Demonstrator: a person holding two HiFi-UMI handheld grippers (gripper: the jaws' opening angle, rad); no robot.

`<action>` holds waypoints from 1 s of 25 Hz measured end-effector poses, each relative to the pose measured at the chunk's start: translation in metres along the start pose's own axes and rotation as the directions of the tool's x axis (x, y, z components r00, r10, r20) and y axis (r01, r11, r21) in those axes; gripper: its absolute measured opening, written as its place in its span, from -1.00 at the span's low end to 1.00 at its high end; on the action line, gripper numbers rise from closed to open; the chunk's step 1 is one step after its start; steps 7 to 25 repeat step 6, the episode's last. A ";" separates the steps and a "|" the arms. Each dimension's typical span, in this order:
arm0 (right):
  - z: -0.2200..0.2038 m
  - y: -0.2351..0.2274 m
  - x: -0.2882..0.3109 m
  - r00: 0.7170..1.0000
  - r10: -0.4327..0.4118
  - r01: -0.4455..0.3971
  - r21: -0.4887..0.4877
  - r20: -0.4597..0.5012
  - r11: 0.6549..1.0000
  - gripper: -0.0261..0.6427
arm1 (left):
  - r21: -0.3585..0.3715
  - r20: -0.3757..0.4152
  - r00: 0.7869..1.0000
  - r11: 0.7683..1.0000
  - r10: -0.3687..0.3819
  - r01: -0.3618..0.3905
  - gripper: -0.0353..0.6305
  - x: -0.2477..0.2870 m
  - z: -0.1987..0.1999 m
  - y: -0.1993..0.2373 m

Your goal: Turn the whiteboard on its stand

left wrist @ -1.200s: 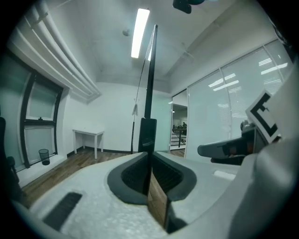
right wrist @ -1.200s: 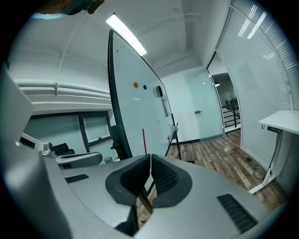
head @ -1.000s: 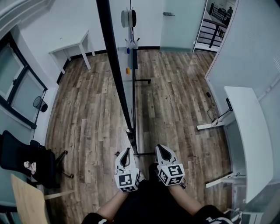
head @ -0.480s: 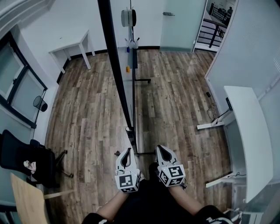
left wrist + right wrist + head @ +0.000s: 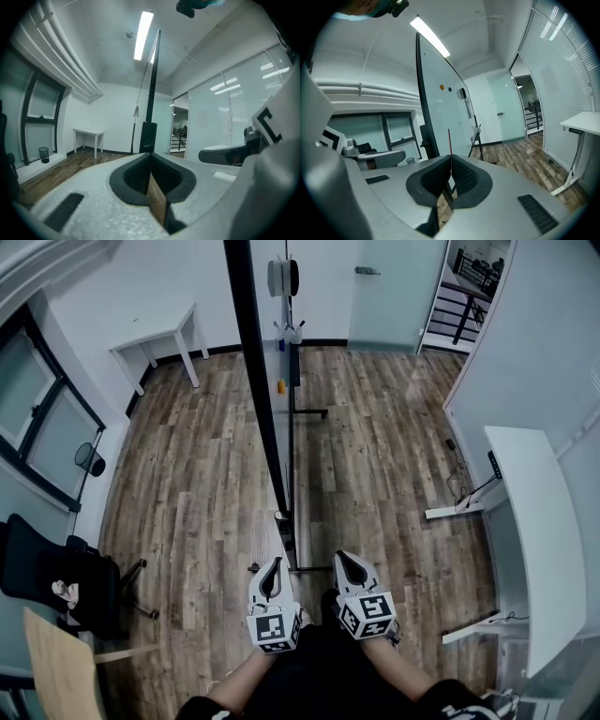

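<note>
The whiteboard [image 5: 258,381] is standing on its stand [image 5: 307,412] in the middle of the wooden floor [image 5: 197,484]. From above it is showing edge-on, as a dark frame line running from the far end of the room to just ahead of the person. In the right gripper view its pale face is rising just left of centre, carrying an orange magnet [image 5: 441,86] and a blue magnet [image 5: 450,88]. No readable writing is showing on it.

The left claw [image 5: 273,565] is hovering close to the board's near end without touching it, its jaws pressing together on nothing. The right claw [image 5: 343,561] is hanging just to the right of it, jaws likewise meeting with nothing between them. Each is bearing a cube of black-and-white square markers, without lettering.

A small white table [image 5: 159,334] is standing far left by the wall. A long white desk [image 5: 534,521] is running along the right side, and a black chair [image 5: 47,577] is sitting near left.
</note>
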State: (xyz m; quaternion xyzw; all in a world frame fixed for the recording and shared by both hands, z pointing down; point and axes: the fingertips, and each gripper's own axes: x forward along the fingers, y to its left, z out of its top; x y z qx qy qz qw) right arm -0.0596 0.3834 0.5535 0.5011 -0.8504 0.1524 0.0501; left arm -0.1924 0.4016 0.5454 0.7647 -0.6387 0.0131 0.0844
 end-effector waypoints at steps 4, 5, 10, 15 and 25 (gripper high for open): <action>0.001 0.003 0.005 1.000 0.000 0.000 0.000 -0.006 1.000 -0.88 | -0.001 -0.003 1.000 1.000 -0.001 0.001 -0.83 0.002 0.002 0.004; 0.001 0.004 0.006 1.000 0.001 -0.001 0.000 -0.007 1.000 -0.88 | -0.002 -0.004 1.000 1.000 0.001 -0.001 -0.83 0.002 0.002 0.006; 0.000 0.005 0.007 1.000 0.001 -0.001 0.000 -0.007 1.000 -0.88 | -0.002 -0.005 1.000 1.000 0.002 -0.002 -0.83 0.002 0.002 0.007; 0.000 0.005 0.007 1.000 0.001 -0.001 0.000 -0.007 1.000 -0.88 | -0.002 -0.005 1.000 1.000 0.002 -0.002 -0.83 0.002 0.002 0.007; 0.000 0.005 0.007 1.000 0.001 -0.001 0.000 -0.007 1.000 -0.88 | -0.002 -0.005 1.000 1.000 0.002 -0.002 -0.83 0.002 0.002 0.007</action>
